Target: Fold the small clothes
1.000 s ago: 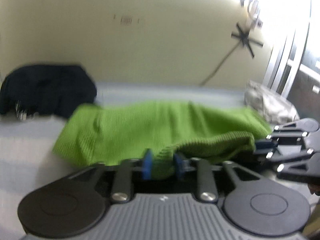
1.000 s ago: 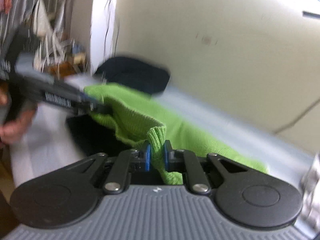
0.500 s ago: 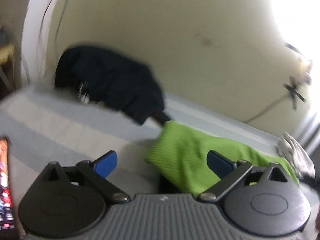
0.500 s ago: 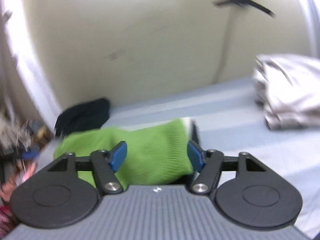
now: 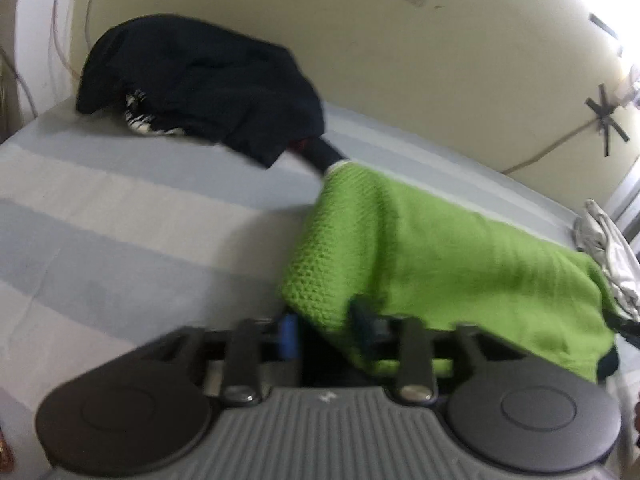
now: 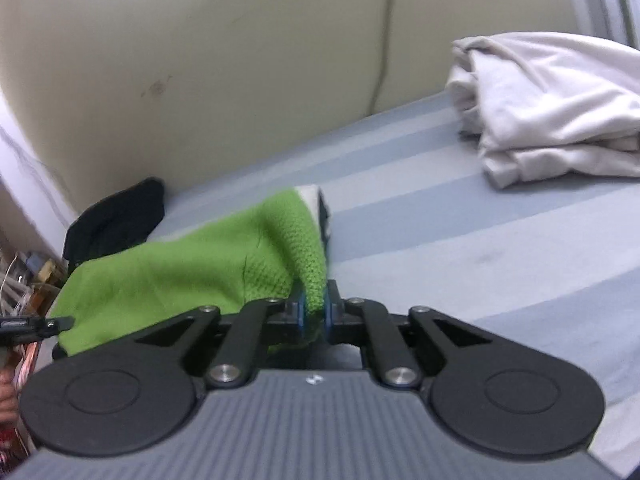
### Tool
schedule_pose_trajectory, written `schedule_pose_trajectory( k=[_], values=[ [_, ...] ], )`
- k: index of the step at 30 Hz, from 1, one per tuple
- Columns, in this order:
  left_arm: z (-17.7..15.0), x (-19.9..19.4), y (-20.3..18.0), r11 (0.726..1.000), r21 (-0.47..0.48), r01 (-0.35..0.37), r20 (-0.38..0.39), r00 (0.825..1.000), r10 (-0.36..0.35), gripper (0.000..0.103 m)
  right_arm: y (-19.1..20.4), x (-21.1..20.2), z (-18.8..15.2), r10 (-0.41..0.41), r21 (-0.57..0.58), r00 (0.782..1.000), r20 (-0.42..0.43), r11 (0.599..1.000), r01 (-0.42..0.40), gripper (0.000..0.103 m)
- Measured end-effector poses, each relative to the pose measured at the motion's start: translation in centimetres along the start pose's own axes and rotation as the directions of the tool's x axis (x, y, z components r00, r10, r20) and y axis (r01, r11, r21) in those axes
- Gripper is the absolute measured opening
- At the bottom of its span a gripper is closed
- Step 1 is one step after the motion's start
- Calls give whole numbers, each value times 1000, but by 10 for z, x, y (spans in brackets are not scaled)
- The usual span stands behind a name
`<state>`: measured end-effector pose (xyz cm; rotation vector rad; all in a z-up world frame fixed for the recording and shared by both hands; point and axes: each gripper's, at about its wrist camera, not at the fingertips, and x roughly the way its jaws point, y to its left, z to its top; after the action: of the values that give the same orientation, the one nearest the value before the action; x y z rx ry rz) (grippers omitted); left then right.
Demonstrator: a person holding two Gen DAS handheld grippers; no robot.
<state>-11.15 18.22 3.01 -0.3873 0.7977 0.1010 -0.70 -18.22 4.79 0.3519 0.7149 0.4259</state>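
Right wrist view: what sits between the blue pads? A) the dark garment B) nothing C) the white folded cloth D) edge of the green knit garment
D: the closing right gripper has the bunched edge of the green knit garment between its pads, while the white folded cloth lies apart on the striped sheet.

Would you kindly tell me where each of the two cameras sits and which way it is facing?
Left wrist: on the left gripper, looking along its closing fingers, green knit garment between them, toward a dark clothes heap by the wall.
Right wrist: on the right gripper, closing on the garment's edge, facing a folded pale cloth; a hand at left.
Shared: garment, heap, striped bed sheet.
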Motion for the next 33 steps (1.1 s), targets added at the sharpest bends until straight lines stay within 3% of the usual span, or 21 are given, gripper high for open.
schedule_pose_trajectory(
  k=[2, 5, 7, 11, 14, 16, 17, 18, 20, 21, 26, 33],
  values=[
    [3, -15, 1, 1000, -5, -9, 28, 1000, 9, 45, -1, -7, 9, -5, 1, 1000, 29, 1000, 5, 36],
    [10, -50, -4, 1000, -5, -19, 163, 986, 20, 44, 8, -27, 22, -9, -36, 992, 128, 999, 14, 38],
    [21, -61, -19, 1000, 28, 11, 218, 976, -16, 44, 19, -22, 30, 6, -85, 989, 148, 996, 6, 38],
    [32, -30, -71, 984, 170, 52, 192, 978, -85, 44, 55, 14, 39, 130, -146, 987, 94, 983, -115, 38],
    [28, 22, -97, 967, 250, 44, 107, 992, -73, 46, 79, 56, 30, 179, -224, 984, -27, 958, -180, 37],
    [19, 57, -95, 965, 263, -21, 63, 998, 5, 45, 70, 89, 27, 90, -259, 993, -82, 960, -109, 33],
    [14, 61, -93, 958, 285, -28, 118, 993, -6, 45, 56, 101, 26, 44, -269, 997, -69, 961, -61, 7],
    [8, 62, -93, 950, 310, -35, 142, 990, -10, 45, 33, 104, 31, 73, -192, 997, -39, 978, -79, 0],
    [-3, 59, -97, 942, 330, -63, 173, 985, 6, 46, -6, 103, 39, 159, 51, 987, -27, 986, -158, 0],
    [-7, 59, -99, 936, 344, -81, 191, 981, 15, 46, -13, 101, 36, 175, 72, 984, -14, 982, -174, 0],
    [-10, 56, -103, 930, 354, -97, 213, 977, 21, 46, 5, 93, 25, 114, -66, 993, 19, 991, -113, 1],
    [-10, 59, -105, 927, 360, -109, 217, 976, 30, 49, -14, 92, 23, 143, 18, 989, 34, 989, -144, 1]
  ],
)
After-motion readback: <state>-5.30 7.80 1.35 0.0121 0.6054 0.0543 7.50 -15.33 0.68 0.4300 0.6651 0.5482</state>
